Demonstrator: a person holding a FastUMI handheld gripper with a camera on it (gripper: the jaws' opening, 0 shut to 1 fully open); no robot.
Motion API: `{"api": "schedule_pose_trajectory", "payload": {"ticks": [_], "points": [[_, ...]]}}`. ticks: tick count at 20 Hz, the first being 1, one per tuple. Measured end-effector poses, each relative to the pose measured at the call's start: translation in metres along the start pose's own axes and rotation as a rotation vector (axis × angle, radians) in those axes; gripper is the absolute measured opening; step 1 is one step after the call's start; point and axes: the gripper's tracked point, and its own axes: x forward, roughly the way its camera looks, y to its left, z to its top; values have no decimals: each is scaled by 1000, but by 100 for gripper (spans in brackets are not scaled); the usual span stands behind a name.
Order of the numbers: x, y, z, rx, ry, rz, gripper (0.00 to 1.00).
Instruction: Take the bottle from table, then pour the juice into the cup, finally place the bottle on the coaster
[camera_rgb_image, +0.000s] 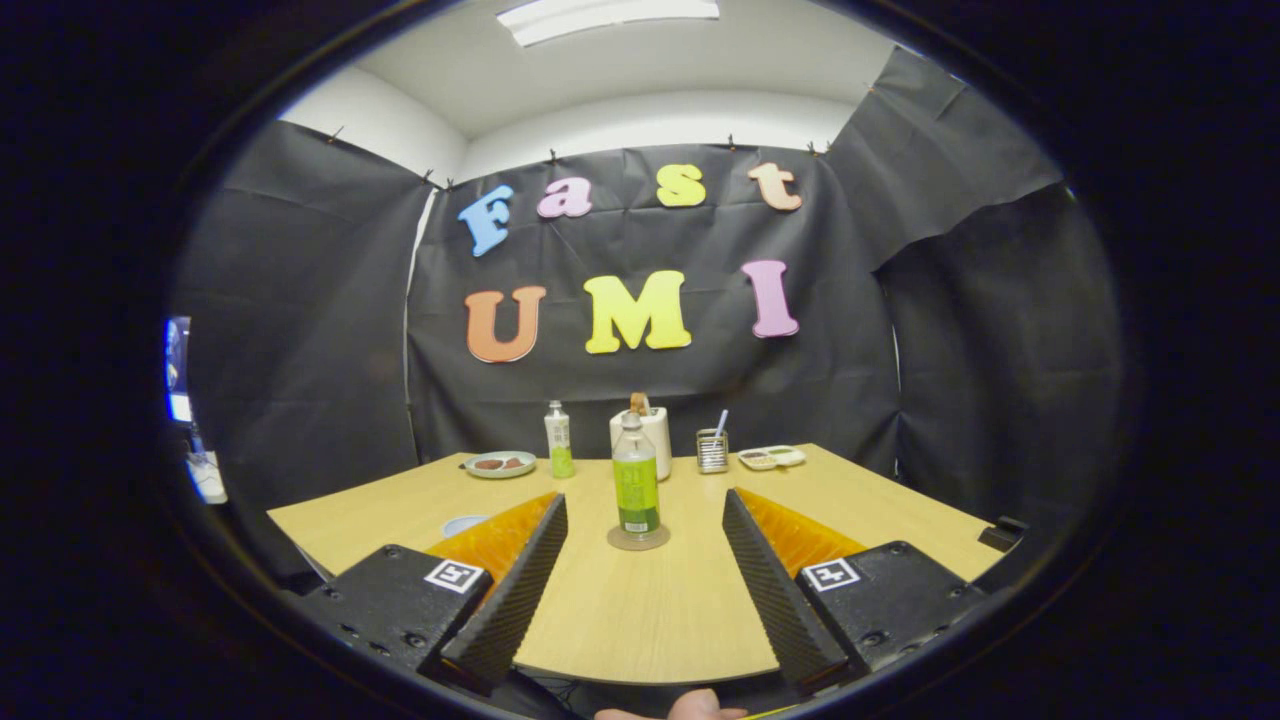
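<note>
On the desk (700, 600), the bottle (636, 480) stands upright on the coaster (638, 539), just ahead of the spread, empty hand-held gripper (645, 520); the task looks finished, judging by this placement.

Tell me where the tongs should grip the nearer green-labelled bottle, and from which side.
Grip the nearer bottle around its labelled middle, coming straight ahead and level. It stands upright on a round coaster just beyond the open tongs, centred between the fingers, and the body is straight-sided there, while the neck narrows. A white container stands close behind, so stop short.
</note>
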Motion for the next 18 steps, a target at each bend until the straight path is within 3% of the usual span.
{"api": "schedule_pose_trajectory", "payload": {"ticks": [7, 18], "points": [[-3, 17, -9, -68, -22, 5, 100], [-6, 13, -9, -33, -25, 2, 100]]}}
